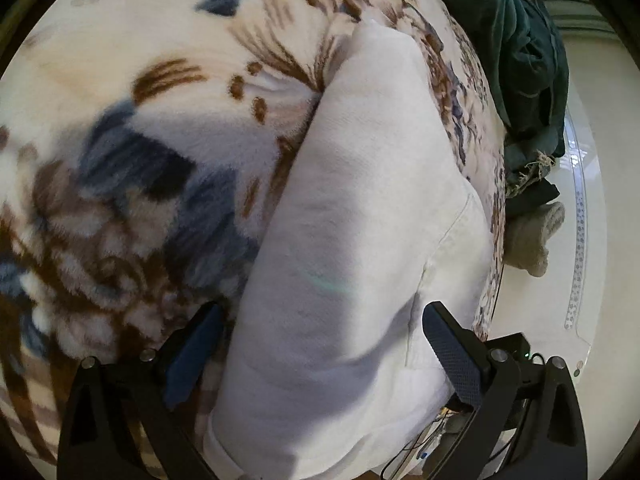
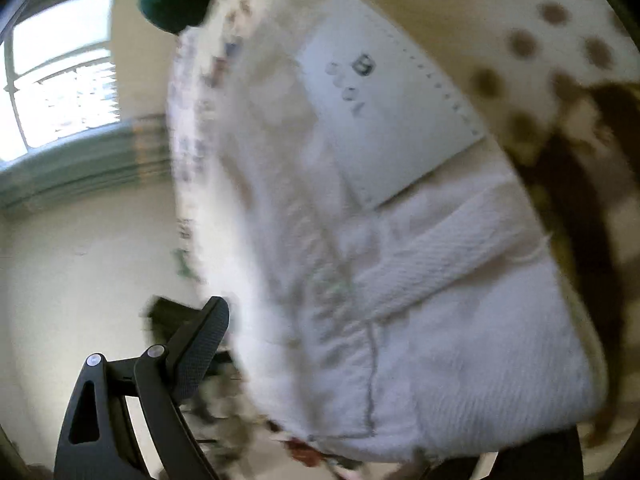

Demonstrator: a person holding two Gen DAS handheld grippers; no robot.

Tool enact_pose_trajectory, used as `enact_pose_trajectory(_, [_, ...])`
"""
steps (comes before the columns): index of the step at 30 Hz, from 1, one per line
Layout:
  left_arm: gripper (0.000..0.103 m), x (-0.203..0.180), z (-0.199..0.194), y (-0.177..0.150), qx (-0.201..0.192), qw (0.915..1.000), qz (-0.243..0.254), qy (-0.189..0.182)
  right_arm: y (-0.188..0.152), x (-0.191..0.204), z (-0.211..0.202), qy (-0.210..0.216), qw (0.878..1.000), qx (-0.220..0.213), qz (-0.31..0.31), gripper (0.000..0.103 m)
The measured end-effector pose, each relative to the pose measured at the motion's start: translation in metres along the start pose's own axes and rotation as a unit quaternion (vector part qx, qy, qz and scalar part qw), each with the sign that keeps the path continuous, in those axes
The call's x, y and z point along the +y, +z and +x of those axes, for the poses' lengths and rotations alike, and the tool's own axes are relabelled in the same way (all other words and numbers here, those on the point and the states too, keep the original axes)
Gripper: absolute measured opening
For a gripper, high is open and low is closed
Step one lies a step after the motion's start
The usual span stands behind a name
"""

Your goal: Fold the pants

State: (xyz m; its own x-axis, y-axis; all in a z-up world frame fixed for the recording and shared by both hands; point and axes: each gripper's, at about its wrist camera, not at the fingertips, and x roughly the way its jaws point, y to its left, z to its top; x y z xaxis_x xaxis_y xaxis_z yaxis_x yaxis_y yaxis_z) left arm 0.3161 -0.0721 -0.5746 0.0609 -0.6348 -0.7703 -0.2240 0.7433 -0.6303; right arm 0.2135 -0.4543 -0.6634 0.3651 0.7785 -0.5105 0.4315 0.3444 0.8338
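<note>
The white pants (image 1: 360, 208) lie folded lengthwise on a floral fleece blanket (image 1: 140, 128), running from near me toward the far end. My left gripper (image 1: 324, 344) is open, its jaws straddling the near end of the pants, one finger on each side. In the right wrist view the pants' waistband (image 2: 420, 260) with a sewn label (image 2: 392, 112) fills the frame, very close and blurred. Only the left finger (image 2: 200, 344) of my right gripper shows, beside the cloth; the other finger is hidden behind the pants.
A dark green garment (image 1: 516, 40) is heaped at the blanket's far right edge, with a grey sock (image 1: 532, 236) below it. Pale floor (image 1: 580, 160) lies to the right. A window (image 2: 60, 80) and light wall show in the right wrist view.
</note>
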Motion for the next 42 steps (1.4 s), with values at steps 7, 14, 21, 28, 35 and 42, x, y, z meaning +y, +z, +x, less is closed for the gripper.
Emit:
enact_pose_trajectory(7, [0.100, 0.008, 0.004, 0.002, 0.006, 0.9999, -0.007, -0.013, -0.002, -0.002, 0.019, -0.042, 0.998, 0.019, -0.040, 0.078])
enact_pose_trajectory(14, [0.032, -0.024, -0.017, -0.014, -0.027, 0.9973, 0.068, -0.002, -0.020, 0.039, 0.012, -0.103, 0.990, -0.018, -0.096, 0.037])
enact_pose_trajectory(21, [0.024, -0.057, -0.067, -0.025, -0.067, 0.9941, 0.085, -0.007, -0.030, 0.089, -0.013, -0.109, 0.986, -0.021, -0.128, 0.032])
enact_pose_trajectory(28, [0.024, -0.073, -0.126, -0.013, -0.107, 0.9907, 0.080, -0.027, -0.029, 0.174, -0.025, -0.102, 0.978, -0.022, -0.181, 0.031])
enact_pose_trajectory(35, [0.024, -0.065, -0.187, 0.085, -0.150, 0.9847, 0.080, -0.039, 0.022, 0.275, 0.058, -0.088, 0.971, -0.035, -0.218, 0.031])
enact_pose_trajectory(42, [0.024, -0.022, -0.232, 0.261, -0.185, 0.9781, 0.086, -0.043, 0.114, 0.374, 0.216, -0.069, 0.967, -0.059, -0.238, 0.031])
